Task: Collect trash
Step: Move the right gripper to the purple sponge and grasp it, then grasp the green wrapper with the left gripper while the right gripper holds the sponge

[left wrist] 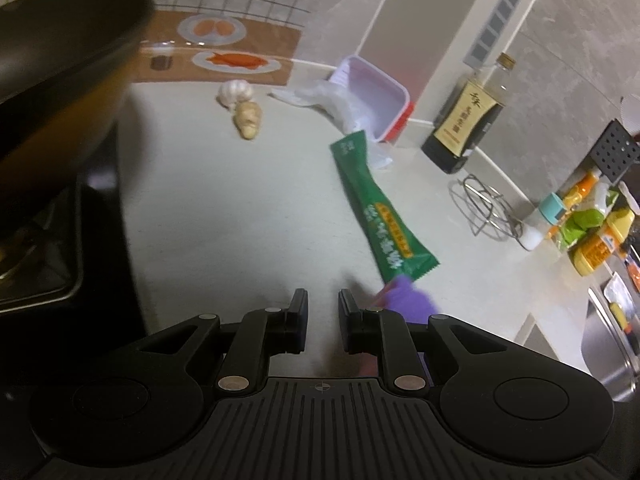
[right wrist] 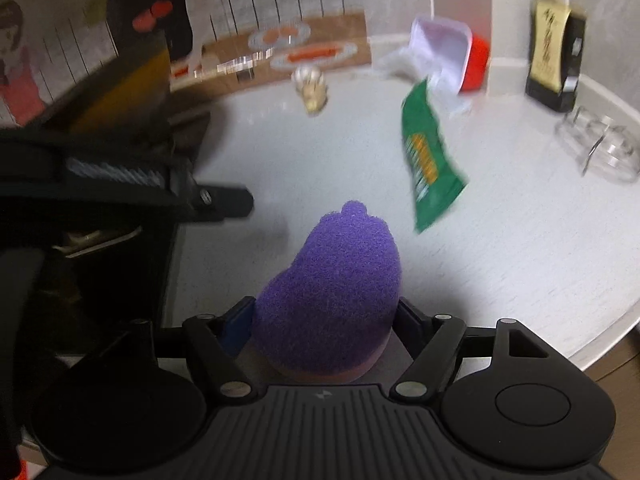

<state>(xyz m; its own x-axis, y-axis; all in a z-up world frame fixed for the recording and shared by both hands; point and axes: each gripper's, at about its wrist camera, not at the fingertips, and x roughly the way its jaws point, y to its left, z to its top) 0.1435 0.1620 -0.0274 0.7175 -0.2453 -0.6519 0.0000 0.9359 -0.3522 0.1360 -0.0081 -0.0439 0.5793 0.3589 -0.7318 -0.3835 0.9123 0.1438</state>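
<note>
- Worktop (left wrist: pixel 224 208): pale, smooth, matt surface with faint speckle.
- Sponge (right wrist: pixel 332 292): purple, coarse, fuzzy scouring face; a paler layer shows beneath it.
- Green packet (left wrist: pixel 378 208): thin printed plastic film, slightly glossy, with a crimped, serrated end.
- Tray (left wrist: pixel 376 92): white moulded plastic, smooth, with a red outer face.
- Bag (left wrist: pixel 332 98): clear, crinkled plastic film.
- Bottle (left wrist: pixel 472 116): transparent and glossy, dark liquid inside, paper-like label; glass or plastic cannot be told.
- Wire stand (left wrist: pixel 484 208): bare metal wire, shiny.
- Pan (left wrist: pixel 60 52): dark, smooth, semi-matt interior.
- Left tool (left wrist: pixel 323 300): black matt plastic, ribbed body, bright metal pivot pins.
- Wall panels (left wrist: pixel 568 52): grey, stone-look, matt.
</note>
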